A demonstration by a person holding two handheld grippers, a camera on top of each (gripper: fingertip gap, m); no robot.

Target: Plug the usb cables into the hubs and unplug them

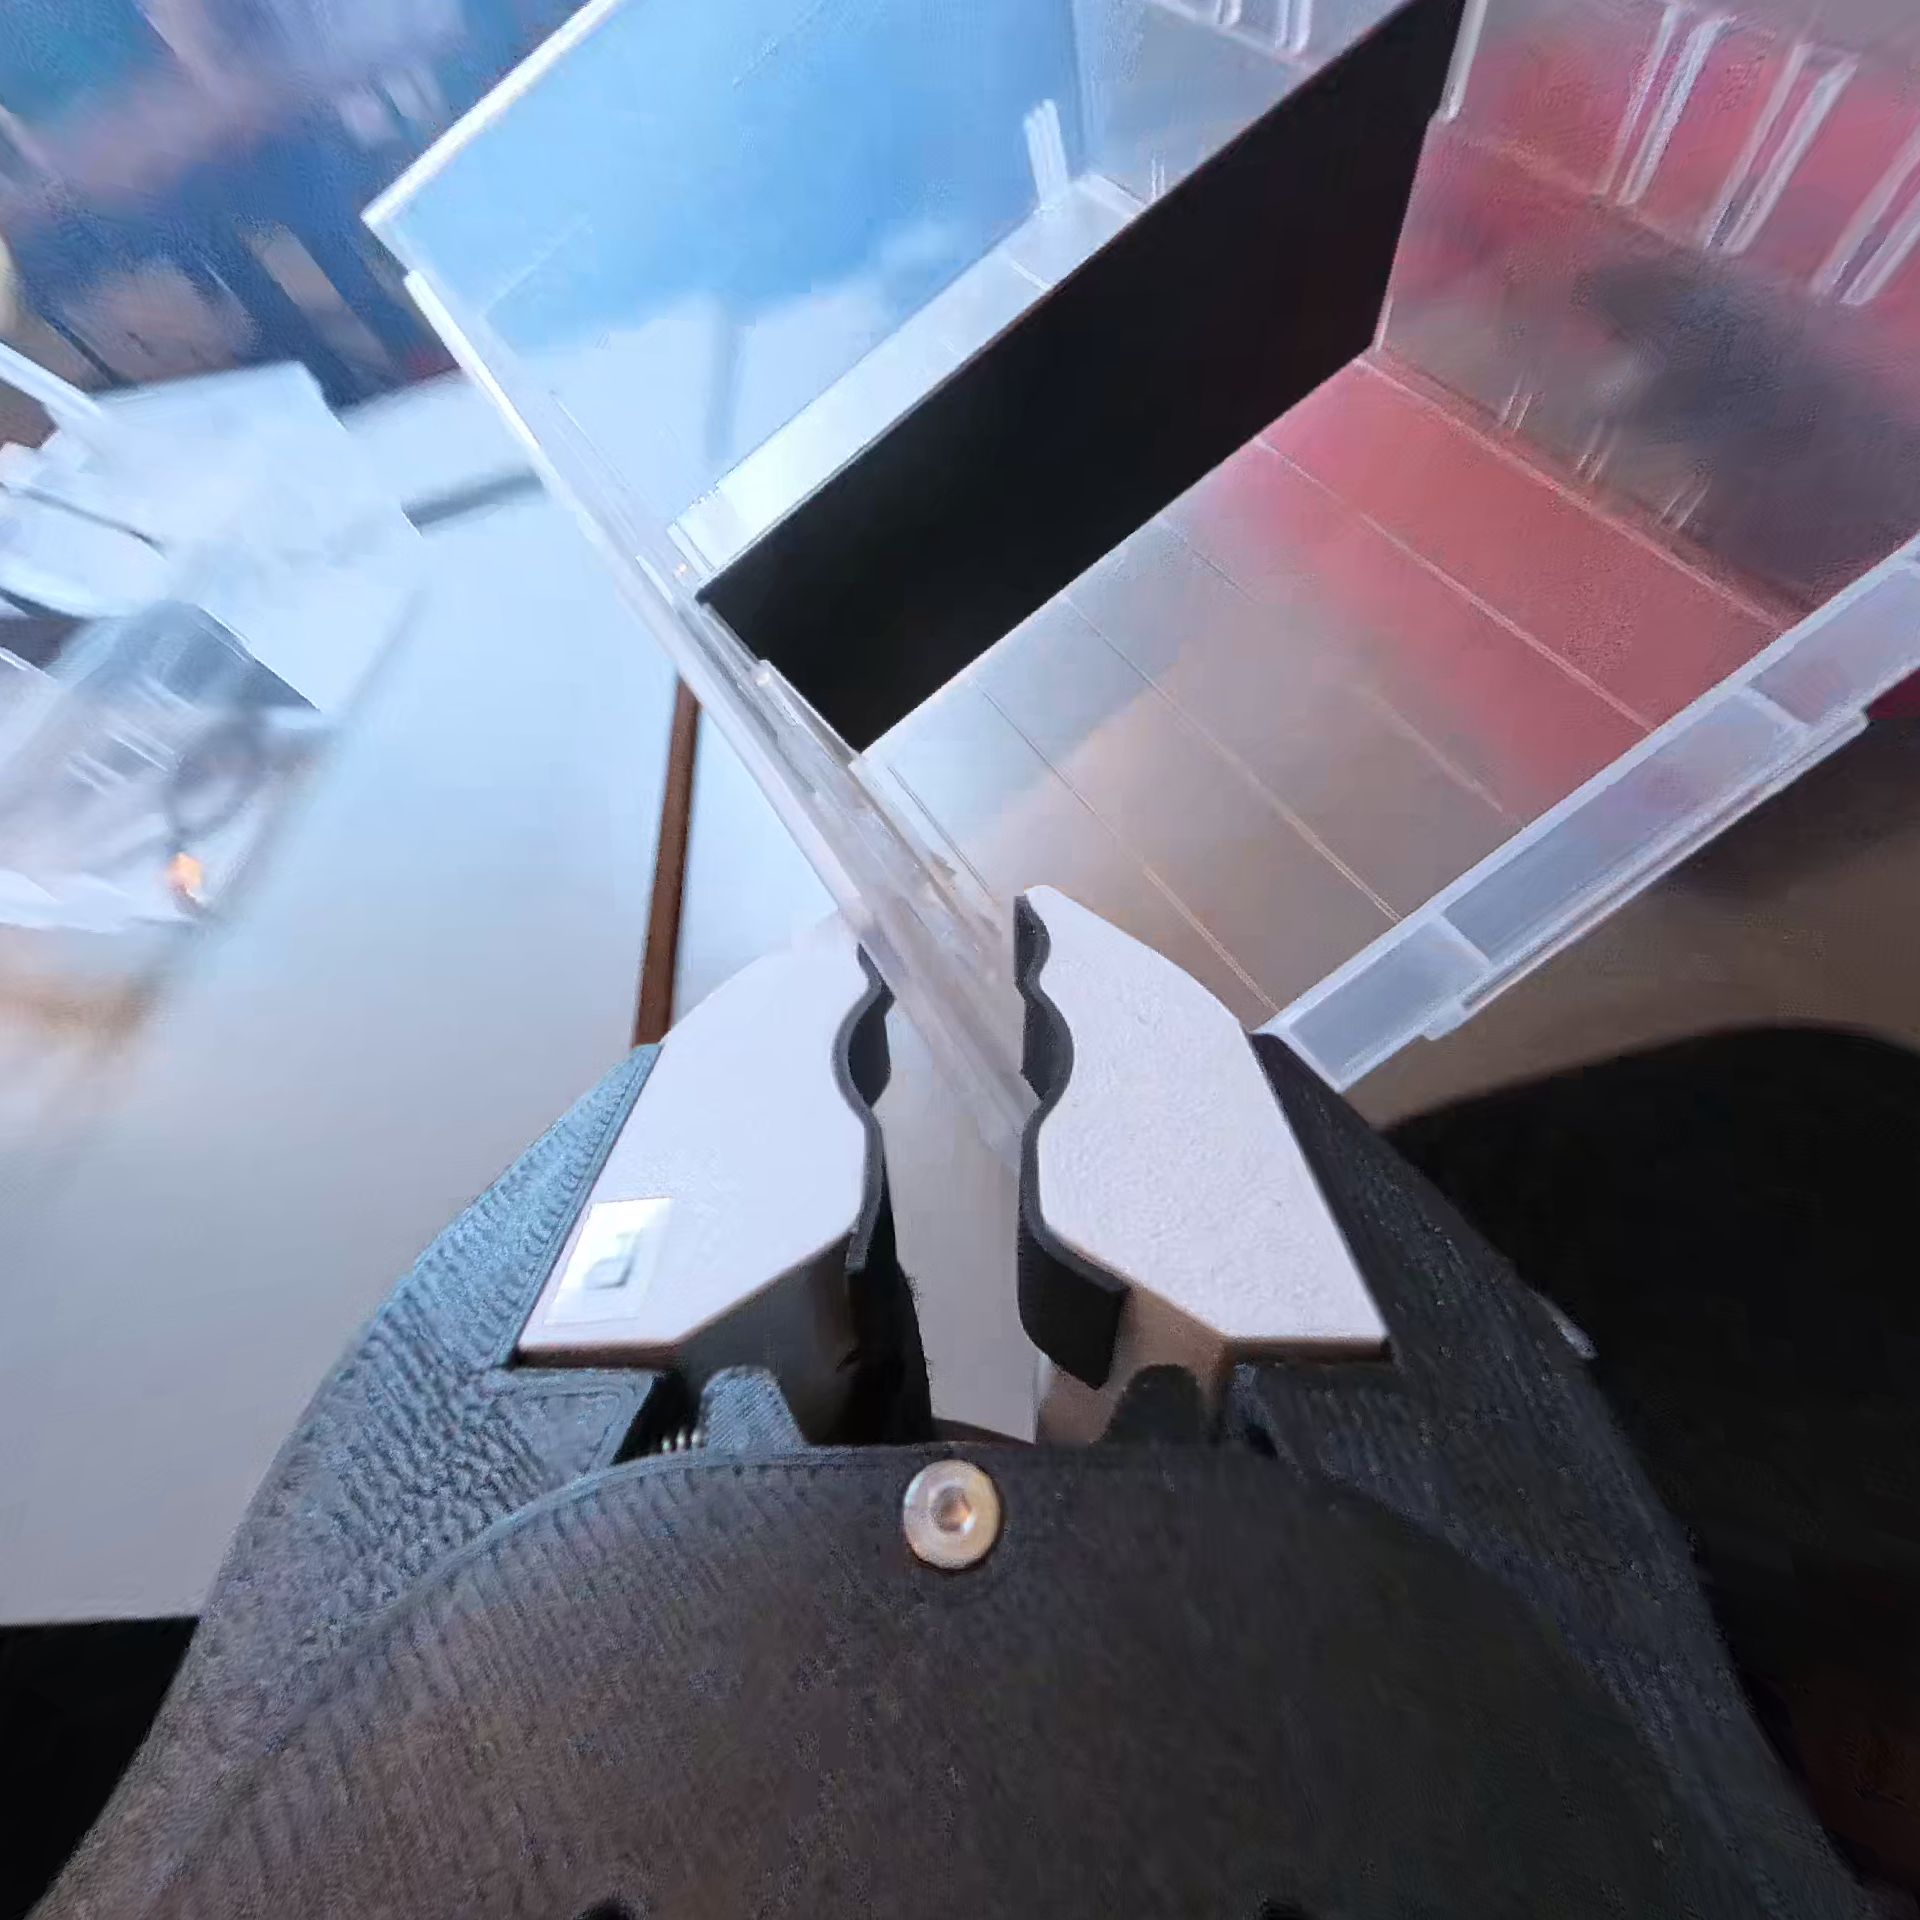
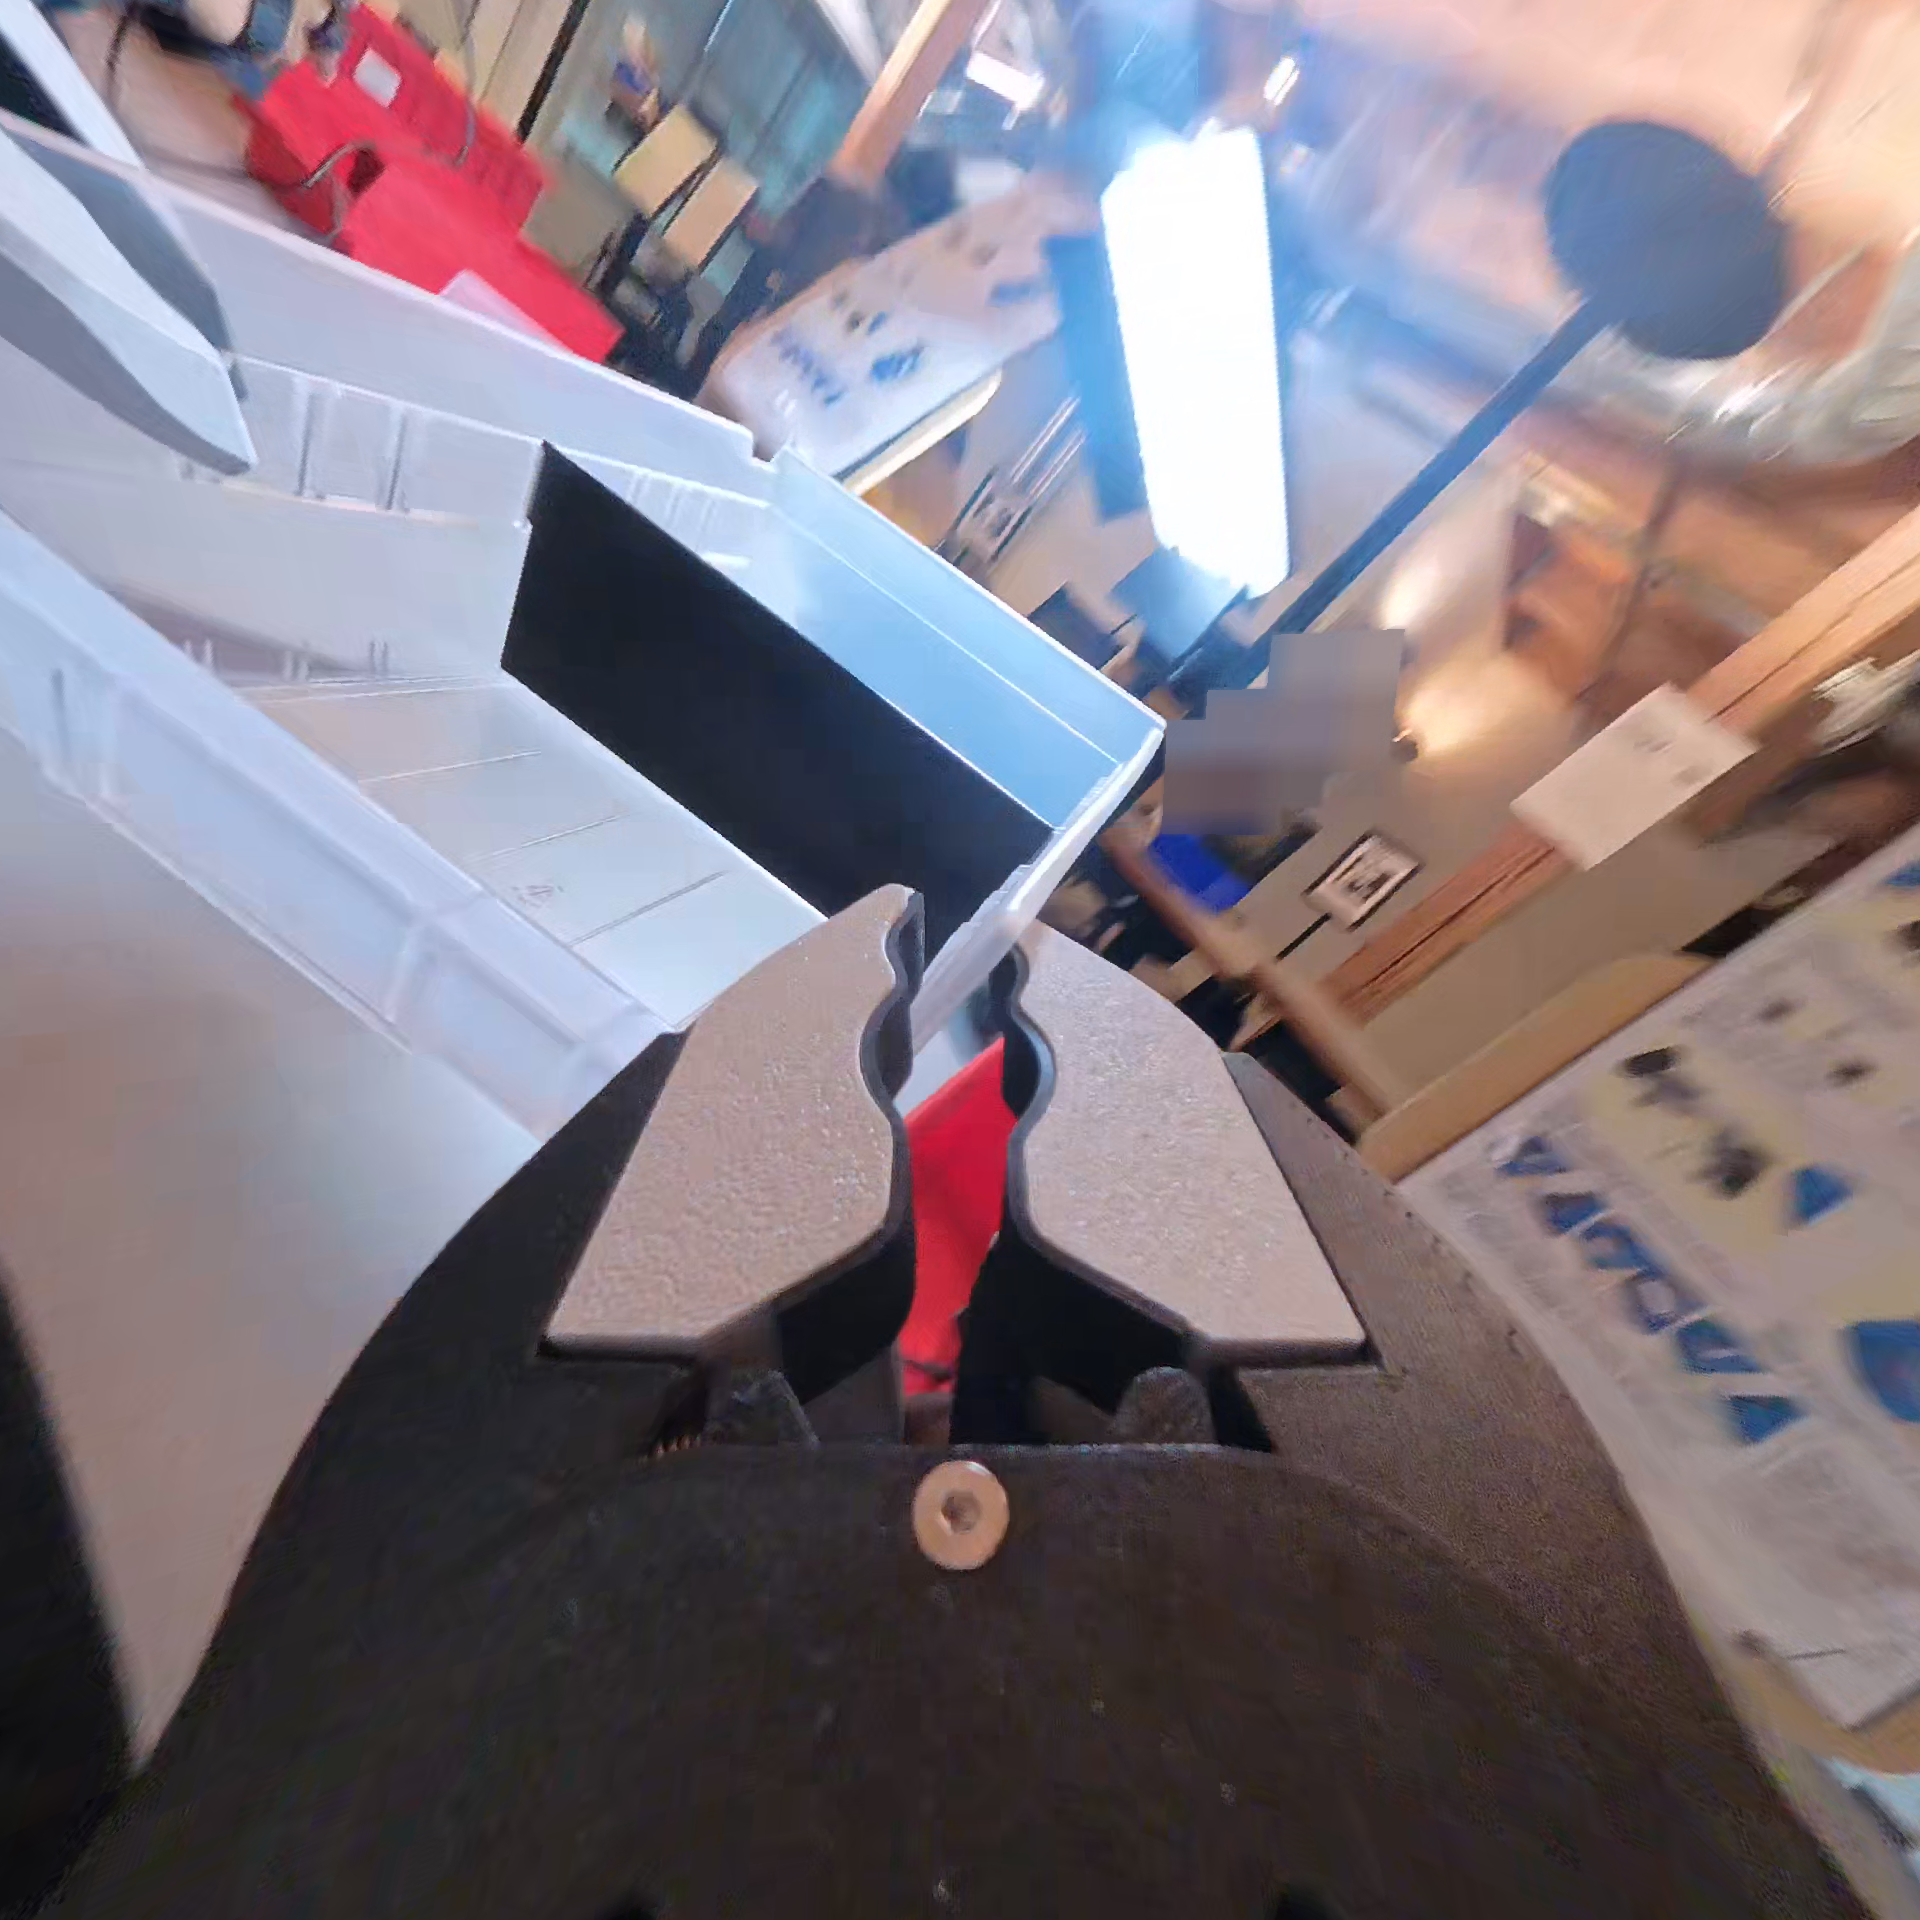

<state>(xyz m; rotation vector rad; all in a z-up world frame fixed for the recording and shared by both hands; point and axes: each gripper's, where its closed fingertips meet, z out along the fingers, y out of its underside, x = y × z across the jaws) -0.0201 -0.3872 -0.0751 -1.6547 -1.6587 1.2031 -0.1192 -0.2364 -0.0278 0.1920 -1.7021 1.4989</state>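
A translucent plastic bin (image 1: 1299, 727) with a black divider (image 1: 1039, 447) inside is tilted and held in the air by both grippers. My left gripper (image 1: 951, 935) is shut on one side wall of the bin, near a corner. In the right wrist view, my right gripper (image 2: 961, 945) is shut on the opposite wall's edge of the same bin (image 2: 468, 769), beside the black divider (image 2: 769, 707). A grey finger (image 2: 104, 312) shows at that view's far left. The bin looks empty. No USB cable or hub shows in either view.
A white table (image 1: 312, 1039) lies below, with blurred clear containers (image 1: 156, 727) at its left. A red crate (image 2: 416, 187), wooden tables (image 2: 1558, 883) and a printed sheet (image 2: 1714, 1247) lie beyond. A person (image 2: 1174, 862) sits in the background.
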